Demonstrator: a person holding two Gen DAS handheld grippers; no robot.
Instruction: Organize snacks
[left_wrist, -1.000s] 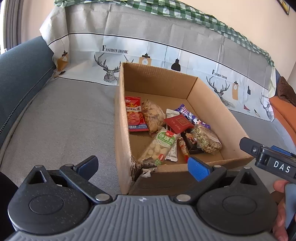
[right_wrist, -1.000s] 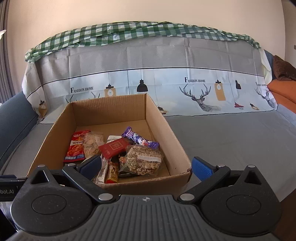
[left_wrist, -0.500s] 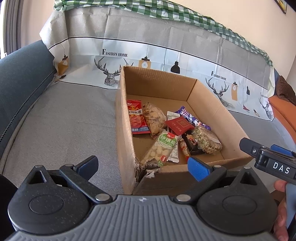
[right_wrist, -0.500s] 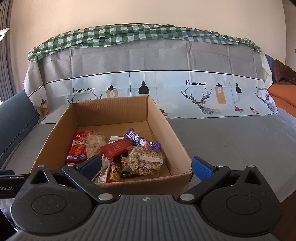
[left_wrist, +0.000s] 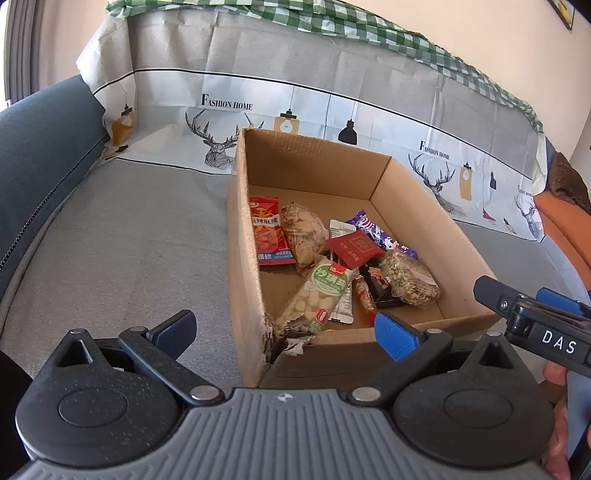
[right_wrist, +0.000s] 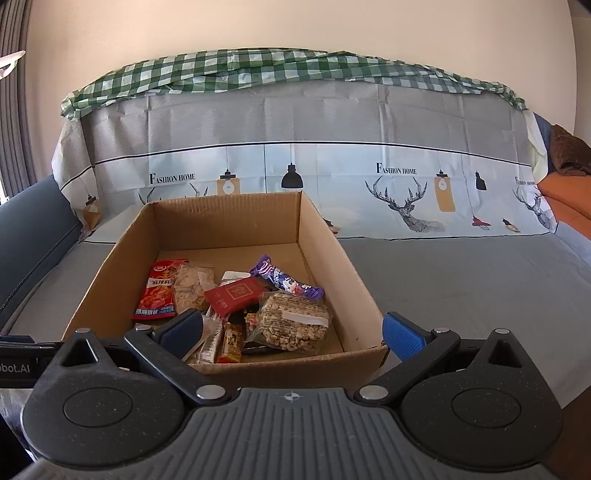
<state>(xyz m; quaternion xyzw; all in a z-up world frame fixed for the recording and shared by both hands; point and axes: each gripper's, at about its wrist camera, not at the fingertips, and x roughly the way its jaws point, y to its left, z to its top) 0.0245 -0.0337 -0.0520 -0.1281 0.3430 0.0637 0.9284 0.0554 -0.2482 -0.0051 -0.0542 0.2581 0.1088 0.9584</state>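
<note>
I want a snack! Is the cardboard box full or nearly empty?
Neither: partly filled. The cardboard box holds one loose layer of snack packets near the front; bare floor shows behind them.

Grey fabric seat surface (right_wrist: 461, 280), wide and flat, backed by a cover printed with deer, lamps and "Fashion Home" lettering (right_wrist: 295, 177). Directly on it, one open cardboard box (right_wrist: 325, 243), standing toward the left half, flaps gone, near left corner torn (left_wrist: 280, 336). Dark blue cushion edge (left_wrist: 40, 155) along the left; orange fabric (right_wrist: 569, 210) at far right.
</note>
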